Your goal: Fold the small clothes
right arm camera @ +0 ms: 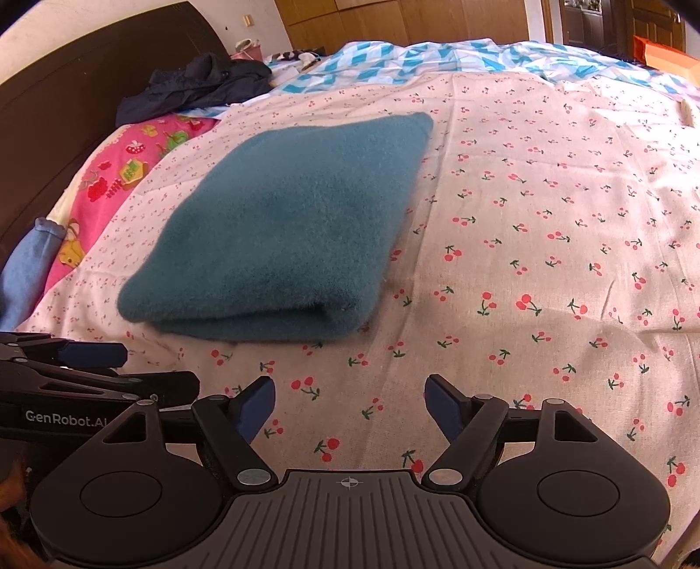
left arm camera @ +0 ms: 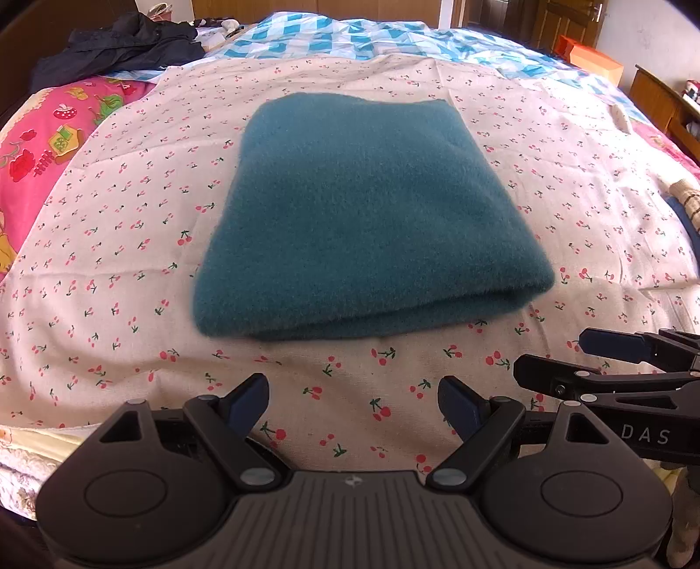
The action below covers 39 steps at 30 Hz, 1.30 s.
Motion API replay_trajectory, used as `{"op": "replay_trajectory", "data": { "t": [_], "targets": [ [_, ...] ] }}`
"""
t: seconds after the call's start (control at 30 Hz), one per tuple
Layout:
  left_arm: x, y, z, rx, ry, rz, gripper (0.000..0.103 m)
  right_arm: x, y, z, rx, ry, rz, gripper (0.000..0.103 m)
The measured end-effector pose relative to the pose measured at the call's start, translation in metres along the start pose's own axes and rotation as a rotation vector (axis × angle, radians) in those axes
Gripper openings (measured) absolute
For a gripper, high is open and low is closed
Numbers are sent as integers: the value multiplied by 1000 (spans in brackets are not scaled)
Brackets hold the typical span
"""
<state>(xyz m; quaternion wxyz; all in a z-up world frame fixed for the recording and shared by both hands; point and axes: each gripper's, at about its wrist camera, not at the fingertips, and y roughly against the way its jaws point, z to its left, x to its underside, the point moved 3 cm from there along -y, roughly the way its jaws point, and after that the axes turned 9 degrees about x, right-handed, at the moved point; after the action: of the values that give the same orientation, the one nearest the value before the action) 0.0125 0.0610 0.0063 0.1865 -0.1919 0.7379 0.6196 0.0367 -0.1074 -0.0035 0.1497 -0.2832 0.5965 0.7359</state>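
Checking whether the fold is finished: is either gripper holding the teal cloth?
No: the teal cloth lies folded, clear of the open left gripper and right gripper.

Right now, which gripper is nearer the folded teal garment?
Left. The left gripper sits open, directly in front of the folded teal garment. The right gripper, also open, sits off its near right corner.

- folded cloth [left arm camera: 367, 214] – solid teal, fuzzy nap
- sheet [left arm camera: 547, 210] under it – cream, small red cherries with green stems
- quilt [left arm camera: 332, 39] behind – blue and white checks
- pillow [left arm camera: 48, 144] – hot pink, strawberry and fruit prints
- heap of clothes [left arm camera: 118, 43] – dark navy, plain
- left gripper [left arm camera: 354, 405], right gripper [right arm camera: 350, 402] – black bodies, blue pads
- box [left arm camera: 595, 61] – orange
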Motion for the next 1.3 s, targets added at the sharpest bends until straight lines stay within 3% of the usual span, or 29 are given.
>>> {"op": "replay_trajectory", "data": {
  "t": [1.3],
  "targets": [
    [-6, 1, -5, -42, -32, 10, 88, 1, 3, 1, -15, -20, 16, 79]
  ]
}}
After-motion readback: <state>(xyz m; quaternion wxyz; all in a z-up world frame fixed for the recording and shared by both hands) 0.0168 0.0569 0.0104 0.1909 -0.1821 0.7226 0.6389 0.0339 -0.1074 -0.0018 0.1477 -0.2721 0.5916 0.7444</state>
